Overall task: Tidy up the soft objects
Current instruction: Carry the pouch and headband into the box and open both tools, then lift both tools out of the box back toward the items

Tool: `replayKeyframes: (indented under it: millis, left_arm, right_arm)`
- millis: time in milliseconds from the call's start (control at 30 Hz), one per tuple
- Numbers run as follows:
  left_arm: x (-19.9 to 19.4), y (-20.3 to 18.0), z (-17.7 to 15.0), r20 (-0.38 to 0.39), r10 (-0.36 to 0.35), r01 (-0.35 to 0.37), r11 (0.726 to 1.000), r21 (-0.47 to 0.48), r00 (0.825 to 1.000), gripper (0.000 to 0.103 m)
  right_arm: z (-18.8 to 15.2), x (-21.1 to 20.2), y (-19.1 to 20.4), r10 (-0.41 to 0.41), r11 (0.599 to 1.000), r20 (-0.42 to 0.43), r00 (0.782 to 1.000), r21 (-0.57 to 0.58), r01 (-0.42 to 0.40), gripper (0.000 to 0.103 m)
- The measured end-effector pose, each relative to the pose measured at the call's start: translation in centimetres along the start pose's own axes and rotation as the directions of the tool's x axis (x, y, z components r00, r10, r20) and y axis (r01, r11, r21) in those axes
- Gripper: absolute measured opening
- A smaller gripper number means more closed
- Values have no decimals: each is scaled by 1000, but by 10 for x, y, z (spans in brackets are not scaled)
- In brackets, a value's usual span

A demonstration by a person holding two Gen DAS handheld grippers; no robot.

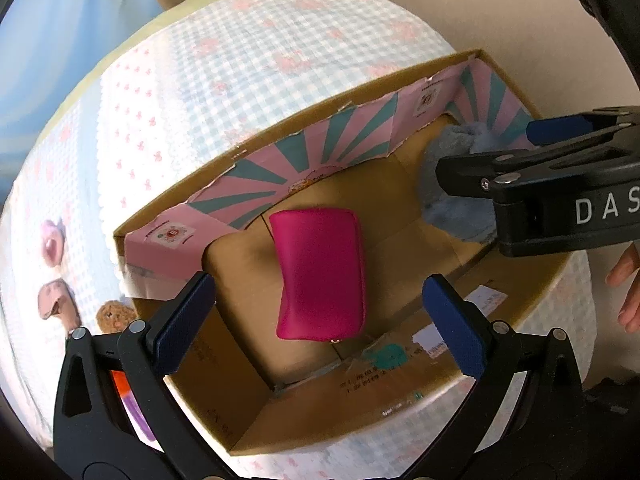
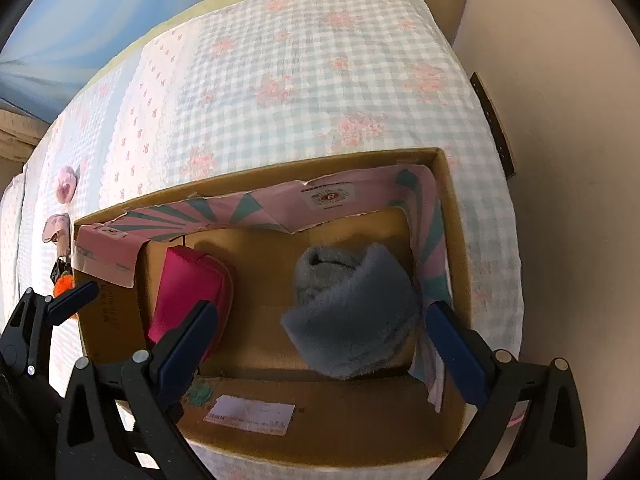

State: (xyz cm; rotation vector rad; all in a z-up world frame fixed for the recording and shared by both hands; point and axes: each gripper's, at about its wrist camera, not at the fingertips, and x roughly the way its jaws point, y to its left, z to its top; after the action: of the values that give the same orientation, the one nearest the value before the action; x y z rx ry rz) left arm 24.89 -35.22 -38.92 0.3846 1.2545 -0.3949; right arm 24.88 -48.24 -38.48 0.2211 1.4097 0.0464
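Note:
A cardboard box [image 1: 400, 396] [image 2: 332, 424] lined with pink and teal paper sits on the bed. A magenta pouch [image 1: 320, 272] [image 2: 188, 292] lies on the box floor. A rolled grey-blue fluffy towel [image 2: 356, 312] [image 1: 448, 200] lies in the box's right part. My left gripper [image 1: 320, 324] is open and empty, above the pouch. My right gripper [image 2: 320, 340] is open and empty, just above the towel; in the left wrist view it reaches in from the right [image 1: 484, 156], with the towel between its fingers.
The bed has a blue gingham and pink floral cover [image 2: 300, 80]. Small plush items lie left of the box: a pink one [image 1: 52, 240] [image 2: 66, 182], a beige-pink one [image 1: 54, 298] [image 2: 56, 228], a brown one [image 1: 114, 316], an orange one [image 2: 64, 284]. A wall [image 2: 560, 200] stands right.

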Motion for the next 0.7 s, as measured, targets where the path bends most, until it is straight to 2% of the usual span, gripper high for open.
replayKeyframes:
  millis: [200, 400, 567, 700]
  left_arm:
    - [-36, 3, -2, 38, -23, 24, 999, -35, 999, 103]
    - [-109, 16, -14, 133, -34, 46, 995, -86, 991, 103]
    - [-182, 30, -31, 225, -17, 46, 991, -125, 974, 103]
    - [-238, 48, -50, 302, -2, 54, 985, -163, 953, 103]
  right_arm:
    - [-5, -31, 4, -15, 1000, 36, 999, -10, 16, 103]
    - [-25, -105, 21, -31, 999, 145, 989, -20, 34, 103]
    - [-54, -188, 41, -38, 999, 264, 964, 1, 39, 103]
    - [-81, -240, 57, -54, 999, 338, 940, 24, 49, 103]
